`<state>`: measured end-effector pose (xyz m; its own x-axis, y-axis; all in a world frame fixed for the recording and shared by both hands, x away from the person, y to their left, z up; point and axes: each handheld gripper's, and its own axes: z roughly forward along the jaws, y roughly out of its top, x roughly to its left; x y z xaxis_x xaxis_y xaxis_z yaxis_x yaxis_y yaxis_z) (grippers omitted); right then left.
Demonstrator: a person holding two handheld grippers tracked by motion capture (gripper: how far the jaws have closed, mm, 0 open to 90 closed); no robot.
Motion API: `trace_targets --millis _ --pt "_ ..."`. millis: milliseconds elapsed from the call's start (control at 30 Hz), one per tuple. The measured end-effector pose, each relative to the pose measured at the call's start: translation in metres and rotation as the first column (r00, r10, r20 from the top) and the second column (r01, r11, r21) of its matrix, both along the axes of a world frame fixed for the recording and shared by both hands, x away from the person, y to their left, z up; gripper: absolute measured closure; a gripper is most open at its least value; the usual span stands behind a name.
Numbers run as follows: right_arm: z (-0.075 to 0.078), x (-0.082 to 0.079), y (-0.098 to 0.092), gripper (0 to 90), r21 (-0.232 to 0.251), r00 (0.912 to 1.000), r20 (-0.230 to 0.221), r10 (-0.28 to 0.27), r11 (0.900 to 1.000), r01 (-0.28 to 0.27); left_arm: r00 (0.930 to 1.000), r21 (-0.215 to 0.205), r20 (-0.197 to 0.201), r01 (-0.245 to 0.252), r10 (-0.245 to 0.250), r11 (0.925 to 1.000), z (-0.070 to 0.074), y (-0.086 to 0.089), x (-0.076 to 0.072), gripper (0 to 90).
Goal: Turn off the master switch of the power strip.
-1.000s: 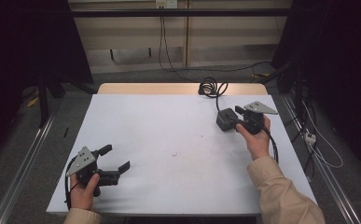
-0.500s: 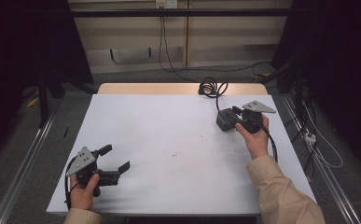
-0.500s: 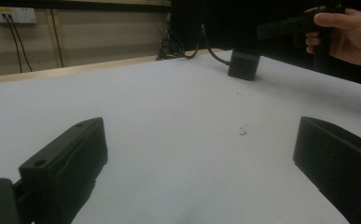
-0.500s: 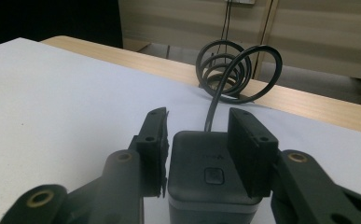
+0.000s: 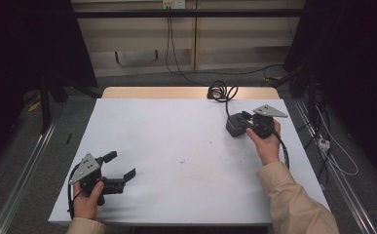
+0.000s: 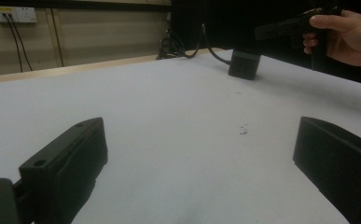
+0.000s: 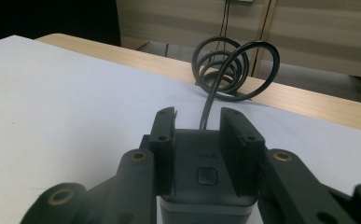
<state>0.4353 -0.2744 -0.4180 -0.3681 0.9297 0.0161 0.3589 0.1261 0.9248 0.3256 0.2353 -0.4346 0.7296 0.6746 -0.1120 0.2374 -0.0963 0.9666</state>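
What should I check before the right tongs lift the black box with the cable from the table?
1. Right tongs around the black box, one jaw on each side: ok.
2. Pads pressing firmly: cannot tell; the jaws have just been closing on the box.
3. Box resting flat on the white table: ok.
4. Cable free to follow: cannot tell; it lies coiled behind the box at the wooden edge.
5. Left tongs open, away from the box: ok.
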Motion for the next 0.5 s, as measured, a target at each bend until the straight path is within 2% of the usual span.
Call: trace_targets --millis 500 --pt "-0.0058 0.0039 -0.0040 74.8 -0.006 0.9997 -0.021 -0.015 1.000 0.015 1.0000 0.004 -0.001 -0.004 0.004 1.0000 -0.0003 0.0004 0.0000 2.7"
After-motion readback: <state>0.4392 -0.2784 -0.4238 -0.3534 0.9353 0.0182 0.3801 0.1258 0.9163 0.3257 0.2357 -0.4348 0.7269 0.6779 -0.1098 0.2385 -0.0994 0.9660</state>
